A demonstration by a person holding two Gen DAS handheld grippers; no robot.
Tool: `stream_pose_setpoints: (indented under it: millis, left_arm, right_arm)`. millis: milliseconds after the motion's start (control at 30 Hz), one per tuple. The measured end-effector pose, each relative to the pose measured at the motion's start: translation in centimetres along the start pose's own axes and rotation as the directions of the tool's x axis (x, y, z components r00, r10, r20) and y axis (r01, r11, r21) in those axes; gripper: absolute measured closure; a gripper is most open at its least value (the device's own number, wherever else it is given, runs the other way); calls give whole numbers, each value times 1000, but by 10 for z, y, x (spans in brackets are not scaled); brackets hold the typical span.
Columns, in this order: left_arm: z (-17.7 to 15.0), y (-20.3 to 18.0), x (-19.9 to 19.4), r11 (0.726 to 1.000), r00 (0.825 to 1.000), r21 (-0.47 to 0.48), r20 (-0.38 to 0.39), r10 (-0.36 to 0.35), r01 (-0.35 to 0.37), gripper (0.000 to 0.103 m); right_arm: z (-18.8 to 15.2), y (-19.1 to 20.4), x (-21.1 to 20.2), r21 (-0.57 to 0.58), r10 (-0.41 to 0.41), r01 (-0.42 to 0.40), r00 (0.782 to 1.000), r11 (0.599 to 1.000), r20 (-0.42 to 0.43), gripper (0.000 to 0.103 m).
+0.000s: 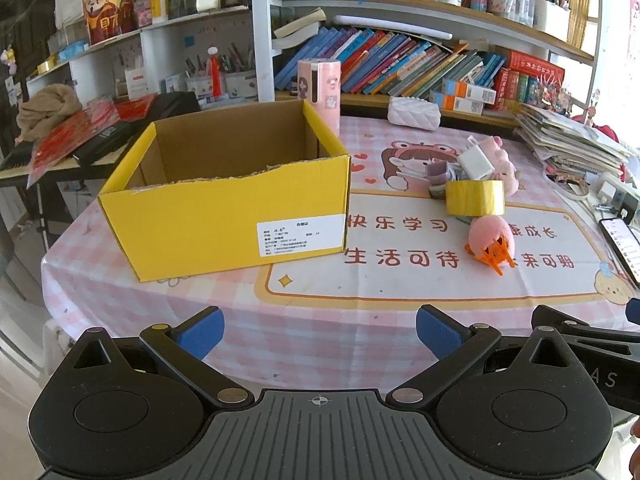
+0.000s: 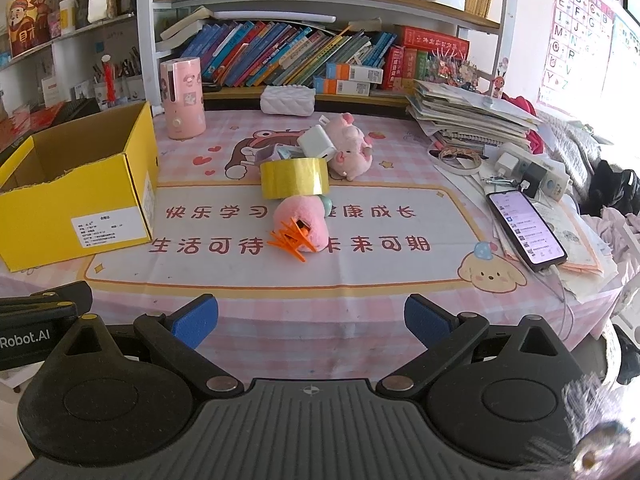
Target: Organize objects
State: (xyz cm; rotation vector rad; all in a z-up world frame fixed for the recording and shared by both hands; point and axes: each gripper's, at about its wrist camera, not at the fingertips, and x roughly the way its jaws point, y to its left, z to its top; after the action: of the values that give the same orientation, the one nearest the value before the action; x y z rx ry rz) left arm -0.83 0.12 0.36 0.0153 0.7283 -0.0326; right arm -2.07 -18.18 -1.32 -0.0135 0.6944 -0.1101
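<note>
- Your left gripper (image 1: pixel 320 330) had its blue-padded fingers (image 1: pixel 202 330) spread wide apart, holding nothing, low over the near edge of the pink checked tablecloth (image 1: pixel 320 312).
- Your right gripper (image 2: pixel 311 322) was the same: fingers parted, nothing between them, just beside the left one.
- Ahead of your left gripper and slightly left sat the yellow cardboard box (image 1: pixel 224 220), top open; from that angle its floor was hidden, so you could not tell whether anything lay inside.
- Straight ahead of your right gripper lay the pile of loose things, well apart from the box.
- Nearest you in that pile was a pink plush piece (image 2: pixel 302 218) with an orange hair claw (image 2: pixel 290 242) against its front.
- Just beyond it stood a roll of yellow tape (image 2: pixel 294 178) on its edge.
- Behind the tape were a white charger block (image 2: pixel 316 142) and a pink pig plush (image 2: pixel 352 146), touching each other.
- Far right of your right gripper, a lit phone (image 2: pixel 526 230) lay on papers.
- A pink cylinder (image 2: pixel 182 98) stood upright beyond the box.
</note>
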Motion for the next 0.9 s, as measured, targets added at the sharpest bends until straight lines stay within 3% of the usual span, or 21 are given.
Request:
stream_pose_setpoints:
  millis: [900]
  left_arm:
    - [23,-24,31,995,996,-54,-42,78,-80,0]
  right_arm:
    - [31,-21,44,-45,83,-85,996,995,-40,2]
